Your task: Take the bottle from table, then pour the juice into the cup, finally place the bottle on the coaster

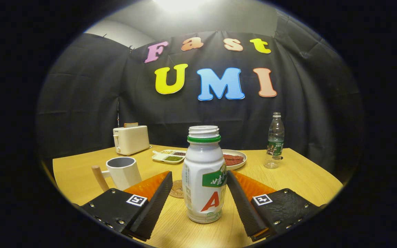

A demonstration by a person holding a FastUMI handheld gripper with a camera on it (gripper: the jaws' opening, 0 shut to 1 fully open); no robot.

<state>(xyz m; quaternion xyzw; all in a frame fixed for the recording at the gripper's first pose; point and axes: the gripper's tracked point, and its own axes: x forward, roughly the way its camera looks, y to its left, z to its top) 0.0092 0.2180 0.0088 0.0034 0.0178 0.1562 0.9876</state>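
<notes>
booth, kitchen-style setup | black cloth wall [81,103] | wood table [308,179] | toaster [131,139]

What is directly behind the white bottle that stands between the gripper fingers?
Behind the white bottle lies a plate of red food, partly hidden by it. The open gripper flanks the bottle; finger contact is unclear.

A bright ceiling light [181,4] glares white high above the bottle [203,174], blown out to no detail. The wooden surface [298,175] is evenly lit and warm, with soft, faint shadows close around the bottle's base. The bottle is sharp. Fisheye distortion bends the surface's far edge and darkens the scene outward from the bottle.
</notes>
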